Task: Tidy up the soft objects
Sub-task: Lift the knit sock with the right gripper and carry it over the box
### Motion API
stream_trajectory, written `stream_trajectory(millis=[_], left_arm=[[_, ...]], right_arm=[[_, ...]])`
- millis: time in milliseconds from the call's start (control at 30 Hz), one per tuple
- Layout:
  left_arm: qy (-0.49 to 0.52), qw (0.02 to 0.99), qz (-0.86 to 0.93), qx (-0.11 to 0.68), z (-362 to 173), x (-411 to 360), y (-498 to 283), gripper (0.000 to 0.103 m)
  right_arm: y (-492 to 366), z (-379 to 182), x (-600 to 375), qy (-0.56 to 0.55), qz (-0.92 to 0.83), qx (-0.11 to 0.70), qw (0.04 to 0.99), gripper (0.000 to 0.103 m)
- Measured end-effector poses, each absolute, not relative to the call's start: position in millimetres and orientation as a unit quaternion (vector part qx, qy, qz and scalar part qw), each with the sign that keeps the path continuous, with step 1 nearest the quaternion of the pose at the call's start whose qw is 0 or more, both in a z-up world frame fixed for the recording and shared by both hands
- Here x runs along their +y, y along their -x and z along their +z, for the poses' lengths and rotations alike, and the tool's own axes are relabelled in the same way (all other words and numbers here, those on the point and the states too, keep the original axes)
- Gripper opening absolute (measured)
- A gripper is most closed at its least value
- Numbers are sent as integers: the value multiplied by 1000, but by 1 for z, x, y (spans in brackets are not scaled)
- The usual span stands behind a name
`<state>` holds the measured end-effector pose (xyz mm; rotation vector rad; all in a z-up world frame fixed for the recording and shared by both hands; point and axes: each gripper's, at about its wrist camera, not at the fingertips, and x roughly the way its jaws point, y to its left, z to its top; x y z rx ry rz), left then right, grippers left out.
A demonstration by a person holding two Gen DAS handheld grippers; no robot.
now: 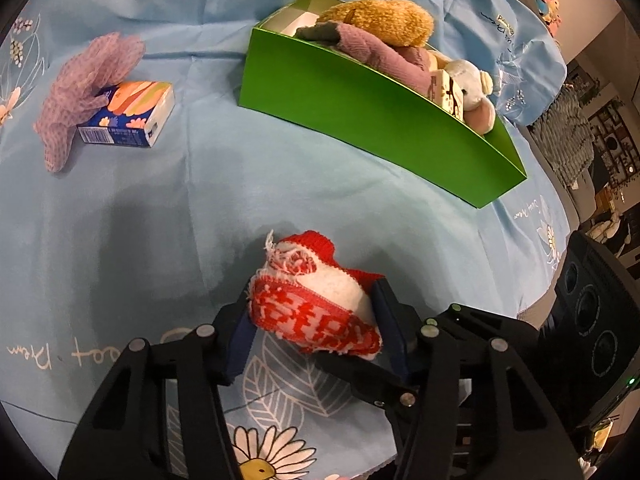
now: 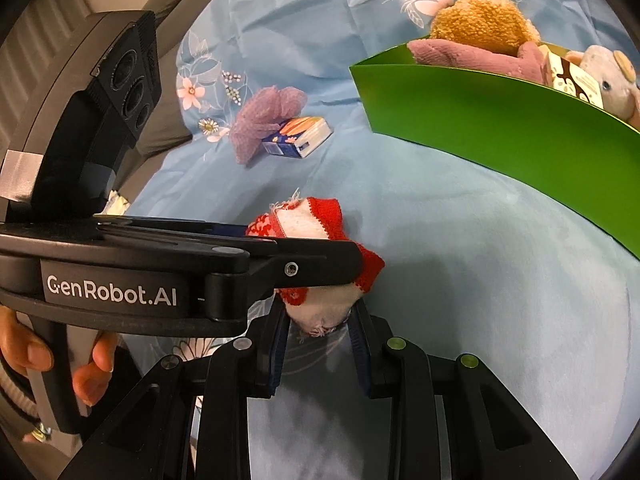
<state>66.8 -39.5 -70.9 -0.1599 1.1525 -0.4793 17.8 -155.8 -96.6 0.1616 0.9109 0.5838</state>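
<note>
A red-and-white knitted cloth lies low over the blue floral sheet. My left gripper is shut on one end of it. My right gripper is shut on its other end; the left gripper crosses the right wrist view just above mine. A green box at the back right holds a brown plush, a mauve towel and a pale plush toy. The box also shows in the right wrist view.
A purple mesh glove leans on a small tissue pack at the far left; both show in the right wrist view. The bed's edge drops off to the right of the green box.
</note>
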Motion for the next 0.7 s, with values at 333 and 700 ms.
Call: stream_trajectory(millis=[333, 700], left_arm=[[49, 826, -230, 513, -48, -53, -60, 54], [16, 841, -244, 483, -20, -79, -54, 54]], right_arm=[[-11, -80, -169, -94, 279, 405, 865, 31], [0, -58, -194, -115, 270, 365, 884, 31]])
